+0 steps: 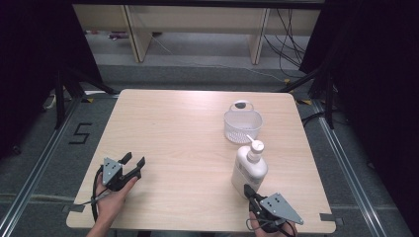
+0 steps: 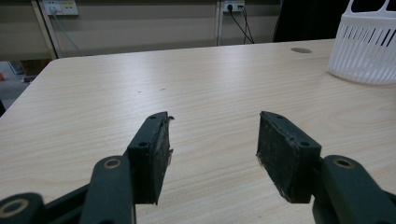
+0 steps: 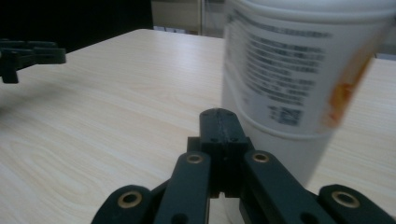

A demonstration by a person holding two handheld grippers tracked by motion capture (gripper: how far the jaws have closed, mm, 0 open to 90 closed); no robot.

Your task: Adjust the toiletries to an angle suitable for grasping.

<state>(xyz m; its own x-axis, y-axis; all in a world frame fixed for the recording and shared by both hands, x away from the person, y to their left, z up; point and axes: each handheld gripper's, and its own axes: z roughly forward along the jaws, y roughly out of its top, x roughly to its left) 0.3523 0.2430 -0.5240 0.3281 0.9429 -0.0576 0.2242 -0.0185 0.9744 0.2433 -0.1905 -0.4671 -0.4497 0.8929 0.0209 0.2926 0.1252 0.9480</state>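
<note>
The wooden table point(image 1: 188, 148) has rounded corners, and most of its top lies bare: a wide open stretch runs from the left edge across the middle, while the things sit in the right half. The white pump bottle point(image 1: 249, 168) stands upright near the table's near right corner, its long axis vertical, with the pump head at the top and the nozzle pointing up and to the left in the high view. Just beyond it, towards the far edge, stands a white slotted basket point(image 1: 242, 124), close to the bottle's pump but apart from it. The right gripper point(image 1: 248, 190) sits at the near edge right by the bottle's base; in the right gripper view its 2 jaws are pressed together with nothing between them, their tip close against the bottle's lower wall point(image 3: 280, 84). The bottle's label shows blocks of small dark print, a square code and an orange patch, all too blurred to read. The left gripper point(image 1: 134, 163) rests near the near left corner, well apart from the bottle, its jaws spread wide and empty over bare wood. On the floor left of the table a black 5 point(image 1: 80, 133) is marked.
</note>
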